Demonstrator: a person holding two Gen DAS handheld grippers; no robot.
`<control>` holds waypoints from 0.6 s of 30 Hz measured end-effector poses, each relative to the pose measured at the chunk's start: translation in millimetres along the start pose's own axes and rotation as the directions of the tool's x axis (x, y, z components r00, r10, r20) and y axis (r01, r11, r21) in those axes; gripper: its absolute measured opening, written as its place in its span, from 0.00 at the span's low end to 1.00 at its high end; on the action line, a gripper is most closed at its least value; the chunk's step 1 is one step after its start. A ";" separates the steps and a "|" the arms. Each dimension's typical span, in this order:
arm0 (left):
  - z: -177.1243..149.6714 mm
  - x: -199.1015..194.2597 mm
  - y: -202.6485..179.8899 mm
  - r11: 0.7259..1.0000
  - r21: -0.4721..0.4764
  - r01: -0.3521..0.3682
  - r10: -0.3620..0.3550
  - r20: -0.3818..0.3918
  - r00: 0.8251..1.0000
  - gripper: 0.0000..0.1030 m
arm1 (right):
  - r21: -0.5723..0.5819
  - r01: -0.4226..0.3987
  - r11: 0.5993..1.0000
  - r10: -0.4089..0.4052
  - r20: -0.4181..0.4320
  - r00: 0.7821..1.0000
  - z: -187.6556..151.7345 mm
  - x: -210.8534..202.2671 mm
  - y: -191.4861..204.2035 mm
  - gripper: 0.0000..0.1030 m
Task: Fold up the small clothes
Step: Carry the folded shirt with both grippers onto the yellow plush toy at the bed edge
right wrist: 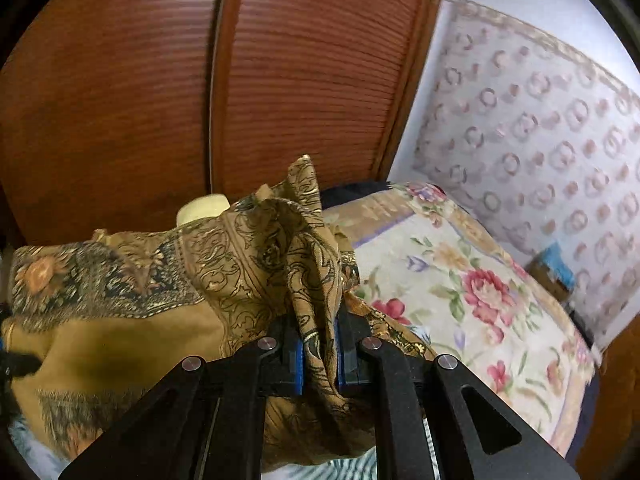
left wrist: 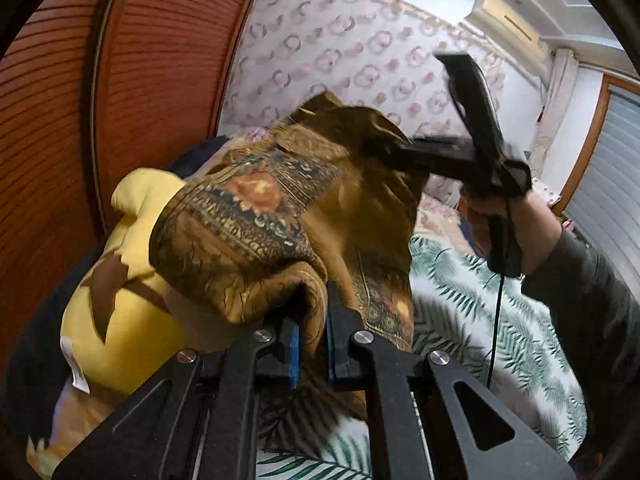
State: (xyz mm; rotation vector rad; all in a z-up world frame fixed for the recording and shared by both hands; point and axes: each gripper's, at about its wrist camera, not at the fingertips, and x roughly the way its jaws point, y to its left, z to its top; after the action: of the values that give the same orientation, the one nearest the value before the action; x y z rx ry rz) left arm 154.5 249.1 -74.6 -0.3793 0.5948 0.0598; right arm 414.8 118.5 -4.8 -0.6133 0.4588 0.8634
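A brown patterned cloth (left wrist: pixel 256 220) with dark ornate borders hangs stretched above the bed between both grippers. My left gripper (left wrist: pixel 312 344) is shut on one bunched edge of it, the fabric pinched between the blue pads (left wrist: pixel 294 344). My right gripper (right wrist: pixel 320 352) is shut on another gathered edge of the brown patterned cloth (right wrist: pixel 168 276), which spreads to the left from its jaws. In the left wrist view the right gripper (left wrist: pixel 380 144) shows at the upper right, blurred, gripping the cloth's far end, with a hand (left wrist: pixel 536 232) and dark sleeve behind it.
A yellow plush toy (left wrist: pixel 112 312) lies at the left under the cloth. The bed carries a palm-leaf sheet (left wrist: pixel 500 320) and a floral quilt (right wrist: pixel 480 288). A red-brown slatted wardrobe (right wrist: pixel 120 100) stands close behind. Patterned wallpaper (right wrist: pixel 540 128) covers the wall.
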 end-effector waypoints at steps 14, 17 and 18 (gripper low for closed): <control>-16.8 -25.6 -7.0 0.990 0.067 -0.124 0.120 0.057 0.991 0.50 | 0.178 0.005 0.984 -0.021 0.090 0.996 3.8 0.5 -6.1 0.47; -10.8 -29.6 -8.7 0.989 0.082 -0.120 0.115 0.068 0.991 0.68 | 0.177 -0.026 0.984 0.004 0.124 0.992 -3.2 -8.0 0.4 0.47; -8.9 -31.1 -10.5 0.989 0.083 -0.123 0.117 0.076 0.990 0.73 | 0.180 -0.042 0.983 0.019 0.130 0.991 -5.3 -8.9 1.6 0.48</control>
State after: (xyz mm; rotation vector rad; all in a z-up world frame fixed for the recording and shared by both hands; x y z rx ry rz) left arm 125.7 237.7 -60.5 -0.2545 0.5478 0.1618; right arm 407.7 110.8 -3.9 -0.3807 0.4265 0.8735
